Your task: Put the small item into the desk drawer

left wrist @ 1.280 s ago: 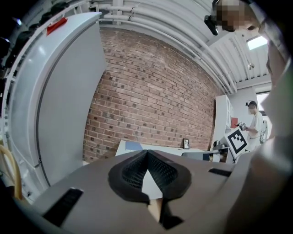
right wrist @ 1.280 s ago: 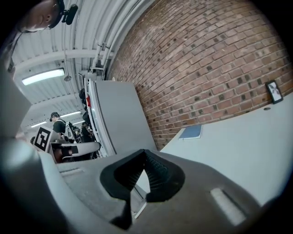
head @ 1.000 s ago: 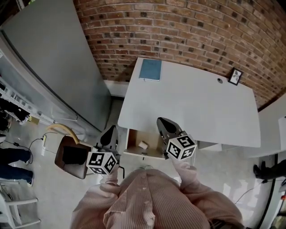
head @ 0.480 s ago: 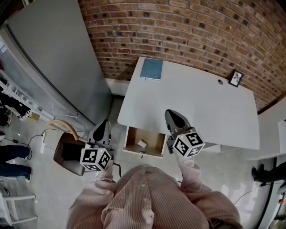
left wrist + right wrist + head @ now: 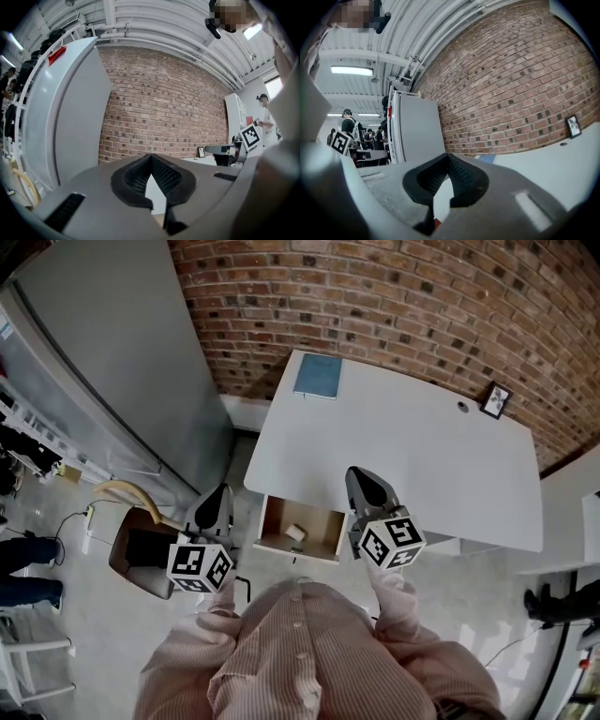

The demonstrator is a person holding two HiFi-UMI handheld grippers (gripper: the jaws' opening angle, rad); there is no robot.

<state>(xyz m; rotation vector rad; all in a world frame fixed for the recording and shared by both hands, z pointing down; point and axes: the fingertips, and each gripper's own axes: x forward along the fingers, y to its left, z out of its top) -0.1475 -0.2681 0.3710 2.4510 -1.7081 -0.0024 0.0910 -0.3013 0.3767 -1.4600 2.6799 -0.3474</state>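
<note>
The small pale block [image 5: 296, 532] is lying in the open brown drawer [image 5: 323, 524] of the white bench [image 5: 422, 456], between two empty, pressed-together claws, the right claw [image 5: 360, 476] sitting nearer than the left claw [image 5: 223, 491].

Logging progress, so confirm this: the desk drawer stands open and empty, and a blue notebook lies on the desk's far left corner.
Not empty: the head view shows the small item lying inside the open drawer. The rest stands: the blue notebook lies on the far left corner of the desk.
</note>
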